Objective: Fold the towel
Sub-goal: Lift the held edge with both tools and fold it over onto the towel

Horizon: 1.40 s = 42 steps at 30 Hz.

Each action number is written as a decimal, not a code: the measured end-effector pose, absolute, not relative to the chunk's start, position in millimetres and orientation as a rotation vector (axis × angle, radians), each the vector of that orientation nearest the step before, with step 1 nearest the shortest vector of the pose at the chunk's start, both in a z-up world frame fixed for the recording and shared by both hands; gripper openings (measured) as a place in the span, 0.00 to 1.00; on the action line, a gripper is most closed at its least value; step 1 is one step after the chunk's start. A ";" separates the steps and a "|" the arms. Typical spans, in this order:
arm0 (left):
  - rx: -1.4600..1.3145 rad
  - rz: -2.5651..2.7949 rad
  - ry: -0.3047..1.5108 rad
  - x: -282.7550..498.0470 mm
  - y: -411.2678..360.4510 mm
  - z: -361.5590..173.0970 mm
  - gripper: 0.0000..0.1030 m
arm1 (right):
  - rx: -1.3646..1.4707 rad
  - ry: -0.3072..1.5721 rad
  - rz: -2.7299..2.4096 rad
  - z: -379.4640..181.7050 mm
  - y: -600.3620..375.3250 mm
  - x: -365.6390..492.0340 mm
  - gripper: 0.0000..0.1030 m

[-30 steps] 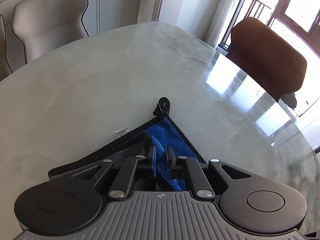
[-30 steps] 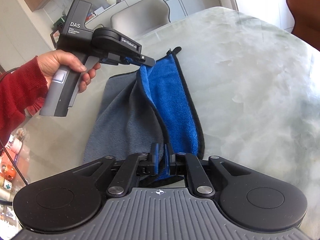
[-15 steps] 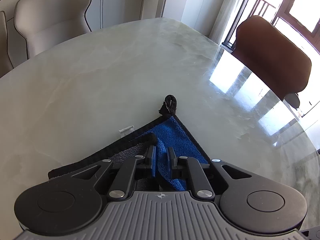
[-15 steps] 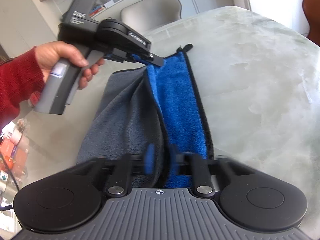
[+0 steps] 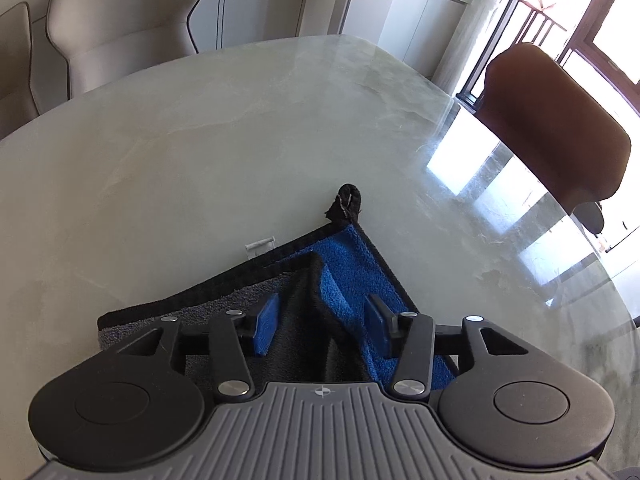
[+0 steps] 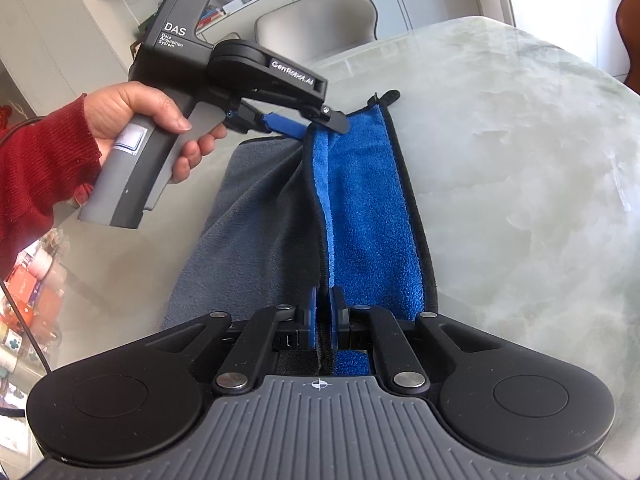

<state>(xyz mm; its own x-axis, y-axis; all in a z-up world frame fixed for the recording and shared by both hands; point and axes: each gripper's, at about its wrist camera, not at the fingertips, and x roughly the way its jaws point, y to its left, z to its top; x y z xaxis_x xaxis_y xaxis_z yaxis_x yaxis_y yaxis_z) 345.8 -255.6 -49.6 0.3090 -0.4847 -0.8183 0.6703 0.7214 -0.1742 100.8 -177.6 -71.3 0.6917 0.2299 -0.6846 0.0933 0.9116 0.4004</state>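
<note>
Left wrist view: the left gripper (image 5: 322,330) had its jaws standing wide apart, with the raised fold of the towel (image 5: 348,276) lying loose between them, not pinched.
Right wrist view: the right gripper (image 6: 323,318) had its jaws drawn narrow and pinched on the black-bound edge of the towel (image 6: 360,208) at the near end.
Towel place: it lay on the marble table (image 6: 520,160), grey side up on the left part, blue side up on the right part, the hanging loop (image 6: 390,97) at the far corner.
Step in hand: I judged it to be the letting-go after one fold, since one end was free and the other end was held.
Next move: it seemed to call for opening the right jaws too, then taking the far and near ends for a second fold, with the edges kept in line.
Writing on the left gripper: "DAS" (image 6: 175,31) with small words "Data Acquisition System" below, and "GenRobot.AI" (image 6: 292,73) on the black arm.
Hand: the left hand (image 6: 148,120), in a red sleeve, gripped the grey handle beside the towel.
</note>
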 end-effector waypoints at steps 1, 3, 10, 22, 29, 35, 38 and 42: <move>0.225 -0.778 0.986 344.5 -258.1 -49.4 0.34 | 0.427 0.808 0.078 -70.9 -177.0 100.9 0.07; 0.226 -0.794 0.988 344.6 -261.2 -49.0 0.19 | 0.422 0.804 0.077 -69.1 -175.6 100.2 0.07; 0.172 -0.801 1.020 351.6 -265.2 -42.7 0.03 | 0.442 0.789 0.058 -64.3 -175.1 93.0 0.07; 0.168 -0.800 0.982 352.9 -283.4 -34.9 0.03 | 0.509 0.778 0.007 -66.1 -197.6 90.1 0.05; 0.205 -0.795 0.978 349.6 -297.2 -43.6 0.03 | 0.544 0.784 -0.011 -71.5 -200.8 88.2 0.05; 0.209 -0.800 0.955 346.8 -302.6 -40.2 0.03 | 0.573 0.757 -0.016 -66.6 -203.9 83.2 0.05; 0.221 -0.812 0.930 342.6 -304.3 -33.8 0.03 | 0.590 0.740 -0.012 -63.2 -205.0 80.5 0.05; 0.262 -0.815 0.925 339.7 -313.4 -35.7 0.03 | 0.598 0.765 -0.048 -70.1 -208.5 81.6 0.05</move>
